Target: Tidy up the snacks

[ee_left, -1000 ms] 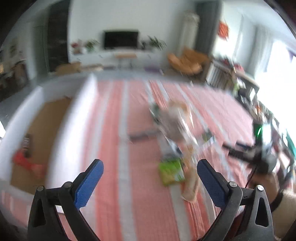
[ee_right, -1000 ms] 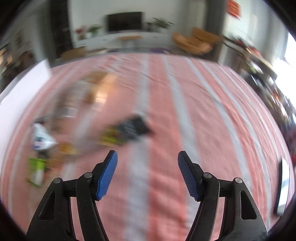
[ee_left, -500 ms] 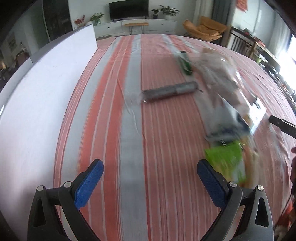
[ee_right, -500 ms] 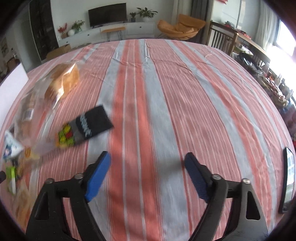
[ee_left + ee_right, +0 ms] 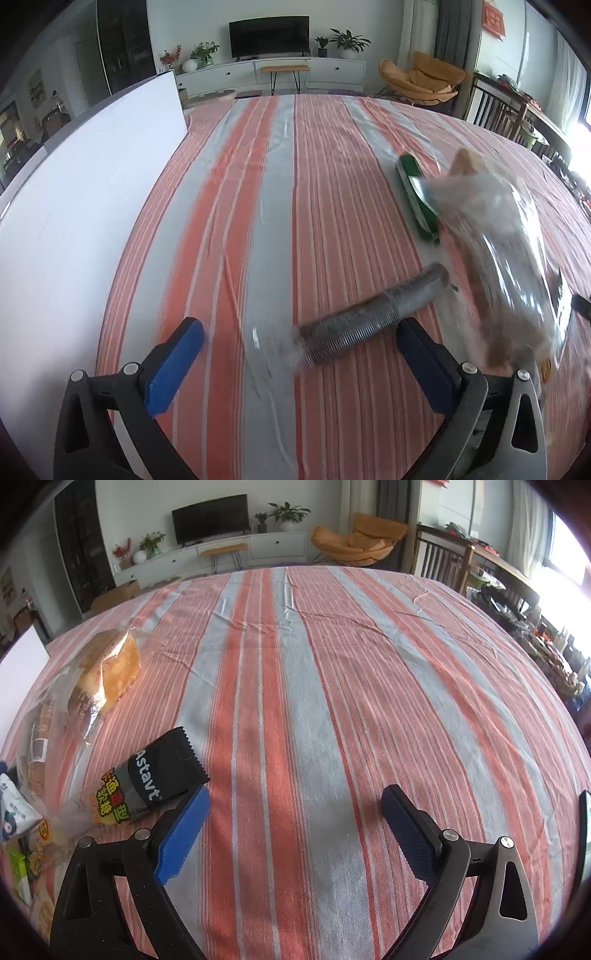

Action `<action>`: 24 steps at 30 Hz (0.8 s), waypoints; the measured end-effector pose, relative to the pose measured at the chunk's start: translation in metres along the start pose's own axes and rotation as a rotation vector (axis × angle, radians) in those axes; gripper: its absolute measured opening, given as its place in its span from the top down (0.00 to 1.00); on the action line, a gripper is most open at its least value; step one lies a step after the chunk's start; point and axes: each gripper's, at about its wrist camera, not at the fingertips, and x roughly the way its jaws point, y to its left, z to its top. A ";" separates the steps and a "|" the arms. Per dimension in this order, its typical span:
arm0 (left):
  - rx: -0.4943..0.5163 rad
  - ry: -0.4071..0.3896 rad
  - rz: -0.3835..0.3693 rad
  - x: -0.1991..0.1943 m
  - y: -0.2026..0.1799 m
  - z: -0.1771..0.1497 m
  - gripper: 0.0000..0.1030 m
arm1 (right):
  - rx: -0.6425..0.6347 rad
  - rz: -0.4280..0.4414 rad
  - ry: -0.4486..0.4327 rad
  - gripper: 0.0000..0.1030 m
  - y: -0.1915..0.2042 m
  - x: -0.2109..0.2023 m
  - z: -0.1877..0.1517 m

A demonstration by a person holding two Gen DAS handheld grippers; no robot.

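We record a red-and-grey striped tablecloth (image 5: 325, 184) as landmark. At its left edge stands a white flat board (image 5: 85, 192). The left gripper (image 5: 301, 350) hangs over the cloth, jaws wide, nothing pressed; a dark ribbed cylindrical snack roll (image 5: 373, 317) lies on the cloth between its blue pads. Right of the roll lie a green flat packet (image 5: 415, 192) and a blurred clear bag of bread (image 5: 495, 254). The right gripper (image 5: 295, 819) has jaws opening over bare cloth; a black sachet of sweets (image 5: 162, 771) lies just beside its left pad.
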 end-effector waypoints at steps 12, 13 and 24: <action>-0.003 -0.001 0.007 -0.005 0.001 -0.002 0.00 | 0.000 -0.001 0.000 0.07 0.000 0.000 0.000; -0.003 -0.001 0.007 -0.005 0.002 -0.002 0.00 | 0.000 -0.001 0.000 0.07 0.000 0.000 0.000; -0.003 -0.001 0.006 -0.005 0.001 -0.002 0.00 | 0.000 -0.001 0.000 0.07 0.000 0.001 0.000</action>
